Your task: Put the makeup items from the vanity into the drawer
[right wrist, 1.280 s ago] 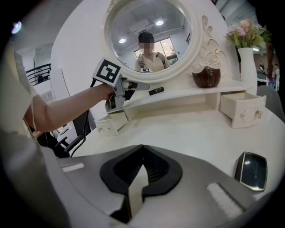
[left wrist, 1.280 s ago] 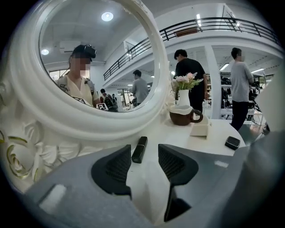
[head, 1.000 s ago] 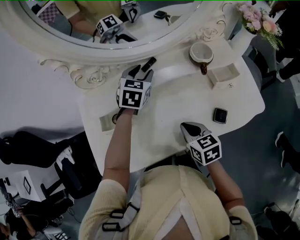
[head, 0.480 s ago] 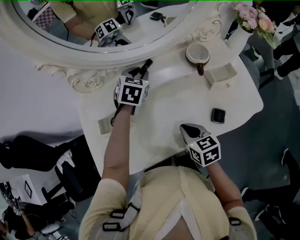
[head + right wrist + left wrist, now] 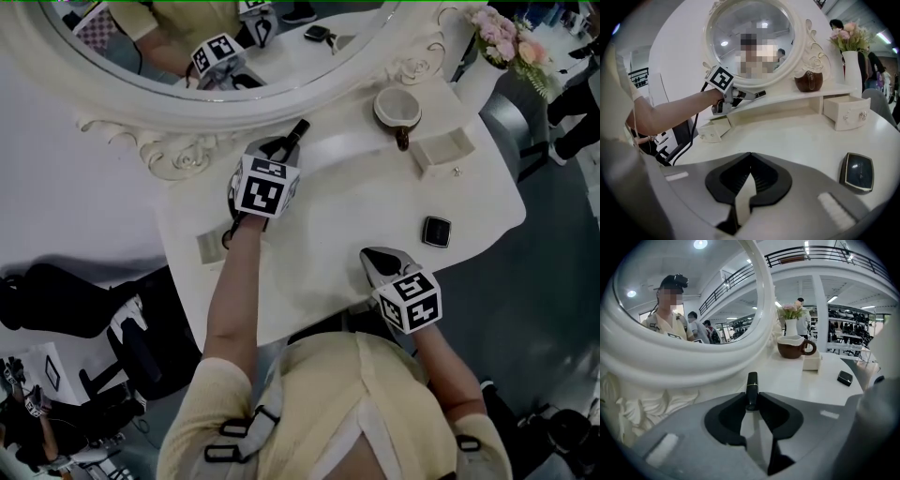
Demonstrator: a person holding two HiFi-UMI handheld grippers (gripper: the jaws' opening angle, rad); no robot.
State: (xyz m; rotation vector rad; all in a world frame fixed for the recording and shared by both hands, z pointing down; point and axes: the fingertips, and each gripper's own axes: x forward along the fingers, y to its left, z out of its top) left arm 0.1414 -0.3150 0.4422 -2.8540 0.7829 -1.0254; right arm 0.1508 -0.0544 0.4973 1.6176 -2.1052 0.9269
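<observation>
Lipstick (image 5: pixel 298 130) base hidden behind left gripper (image 5: pixel 279 147) in head view; mirror (image 5: pixel 141 98) cut off by top edge.

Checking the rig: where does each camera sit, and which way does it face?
Head view: on the head, looking steeply down at the vanity; shows torso, left gripper, right gripper.
Left gripper view: on the left gripper, facing mirror and cup; its fingers have just been closing on the lipstick between them.
Right gripper view: on the right gripper, facing across the vanity to the mirror; shows shut fingers, left arm.
Shared: the compact, in all three.
</observation>
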